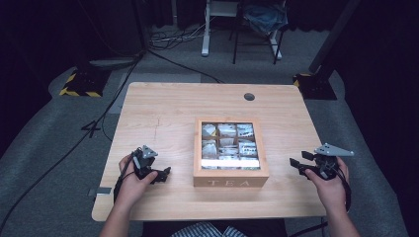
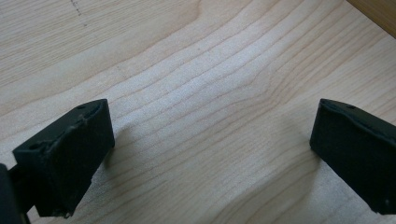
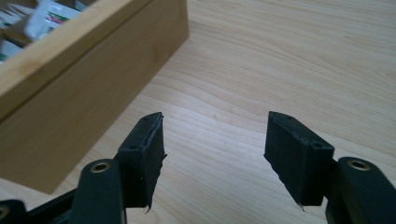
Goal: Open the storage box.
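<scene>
Meanwhile we saw the tea box (image 1: 230,175) sitting between our left gripper (image 1: 164,174) and right gripper (image 1: 298,160), both with jaws apart and holding nothing.

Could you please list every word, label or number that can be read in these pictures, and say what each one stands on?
"TEA": on the front wall of the wooden box.
Print on the tea bag packets inside the box: too small and blurred to read in the high view and in the right gripper view.
</scene>
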`<action>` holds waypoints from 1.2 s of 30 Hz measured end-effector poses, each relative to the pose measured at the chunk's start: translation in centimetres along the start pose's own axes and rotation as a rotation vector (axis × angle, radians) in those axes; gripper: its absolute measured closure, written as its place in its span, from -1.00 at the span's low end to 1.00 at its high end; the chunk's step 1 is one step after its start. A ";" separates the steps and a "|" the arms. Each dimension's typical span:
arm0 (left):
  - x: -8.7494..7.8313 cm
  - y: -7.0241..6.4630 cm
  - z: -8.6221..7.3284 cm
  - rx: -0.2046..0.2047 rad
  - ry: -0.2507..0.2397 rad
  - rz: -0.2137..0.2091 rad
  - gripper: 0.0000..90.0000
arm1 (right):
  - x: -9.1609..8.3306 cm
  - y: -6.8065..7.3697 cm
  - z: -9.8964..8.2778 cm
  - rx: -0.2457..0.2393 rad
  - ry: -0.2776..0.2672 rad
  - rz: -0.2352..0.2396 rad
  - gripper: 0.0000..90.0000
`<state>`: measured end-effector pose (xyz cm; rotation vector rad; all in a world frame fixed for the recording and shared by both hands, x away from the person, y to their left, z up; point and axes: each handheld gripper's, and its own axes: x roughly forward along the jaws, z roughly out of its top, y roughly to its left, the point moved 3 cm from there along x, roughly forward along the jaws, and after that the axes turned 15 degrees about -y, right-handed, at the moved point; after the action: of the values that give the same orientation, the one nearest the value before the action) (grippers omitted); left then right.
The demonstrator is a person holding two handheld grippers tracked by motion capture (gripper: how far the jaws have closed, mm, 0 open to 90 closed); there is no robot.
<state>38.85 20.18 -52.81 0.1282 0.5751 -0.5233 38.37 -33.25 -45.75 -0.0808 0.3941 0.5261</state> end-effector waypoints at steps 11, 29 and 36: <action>0.0 0.0 0.0 0.000 0.000 0.000 -0.99 | -0.5 2.4 1.2 -0.013 0.001 0.055 -0.22; 0.0 0.0 0.0 0.000 0.000 0.000 -0.99 | -0.9 6.6 2.7 -0.042 0.019 0.155 -0.49; 0.0 0.0 0.0 0.000 0.000 0.000 -0.99 | -0.6 8.5 2.8 -0.035 0.010 0.233 -0.52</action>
<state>38.84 20.18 -52.81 0.1283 0.5752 -0.5232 34.62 -25.70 -42.75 -0.0721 0.4061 0.7625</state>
